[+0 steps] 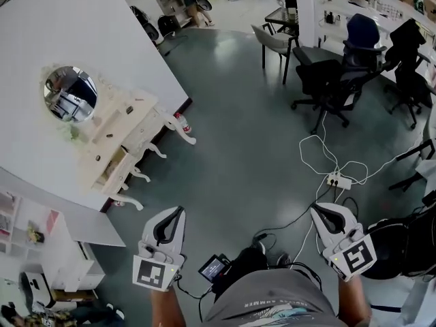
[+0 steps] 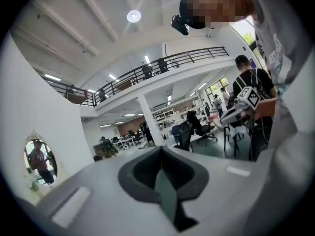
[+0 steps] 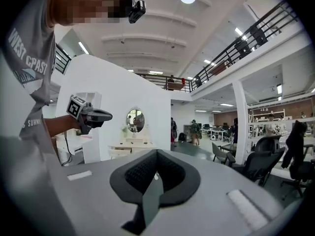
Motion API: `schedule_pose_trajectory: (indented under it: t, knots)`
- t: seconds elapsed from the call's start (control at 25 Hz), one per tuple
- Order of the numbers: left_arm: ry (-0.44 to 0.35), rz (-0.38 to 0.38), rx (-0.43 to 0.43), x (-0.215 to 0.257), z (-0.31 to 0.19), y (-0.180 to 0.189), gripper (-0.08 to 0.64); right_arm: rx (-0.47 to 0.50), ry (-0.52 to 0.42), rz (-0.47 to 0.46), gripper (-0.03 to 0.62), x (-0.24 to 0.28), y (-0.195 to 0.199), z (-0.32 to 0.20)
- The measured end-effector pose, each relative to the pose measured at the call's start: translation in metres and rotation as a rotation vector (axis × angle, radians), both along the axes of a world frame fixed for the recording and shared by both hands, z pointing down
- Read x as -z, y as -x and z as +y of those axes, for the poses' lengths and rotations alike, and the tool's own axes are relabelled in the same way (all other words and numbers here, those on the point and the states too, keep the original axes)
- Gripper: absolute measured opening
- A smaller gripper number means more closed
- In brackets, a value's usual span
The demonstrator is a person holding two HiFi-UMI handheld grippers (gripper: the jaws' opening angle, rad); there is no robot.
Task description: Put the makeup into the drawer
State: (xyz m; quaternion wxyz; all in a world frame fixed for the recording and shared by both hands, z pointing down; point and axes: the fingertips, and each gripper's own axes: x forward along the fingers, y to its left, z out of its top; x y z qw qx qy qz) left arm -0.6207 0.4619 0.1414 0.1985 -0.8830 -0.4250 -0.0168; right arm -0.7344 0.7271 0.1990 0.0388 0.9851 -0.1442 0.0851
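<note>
The drawer [image 1: 111, 171] is cream, like the dressing table [image 1: 139, 136] it belongs to. It sits at one end of the dressing table's front and looks pulled partly out, level, with its open top facing up. What lies inside cannot be made out. A few small dark items [image 1: 129, 110] lie apart on the dressing table's top, too small to tell as makeup.

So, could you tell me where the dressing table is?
Head view, left side: the dressing table stands against the white wall, below the round mirror.
</note>
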Motion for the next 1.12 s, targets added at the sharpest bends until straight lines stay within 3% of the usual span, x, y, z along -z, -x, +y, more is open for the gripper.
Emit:
schedule_pose_trajectory:
  t: [0.16, 0.36, 0.72, 0.88, 1.12]
  knots:
    - [-0.010, -0.016, 0.002, -0.017, -0.003, -0.045, 0.001, 0.009, 0.016, -0.027, 0.002, -0.012, -0.040, -0.002]
    - [0.034, -0.032, -0.020, -0.026, -0.005, -0.128, 0.001, -0.067, 0.034, -0.075, 0.002, -0.022, -0.107, 0.003]
    - [0.123, -0.017, -0.059, -0.021, -0.051, -0.289, 0.000, -0.090, 0.088, -0.060, 0.002, -0.002, -0.259, -0.053]
    - [0.135, -0.004, -0.059, -0.022, -0.066, -0.333, 0.002, -0.095, 0.099, -0.067, 0.002, -0.003, -0.306, -0.064]
    - [0.149, -0.016, 0.015, -0.032, -0.111, -0.381, 0.002, -0.032, 0.110, -0.072, 0.002, 0.001, -0.378, -0.098]
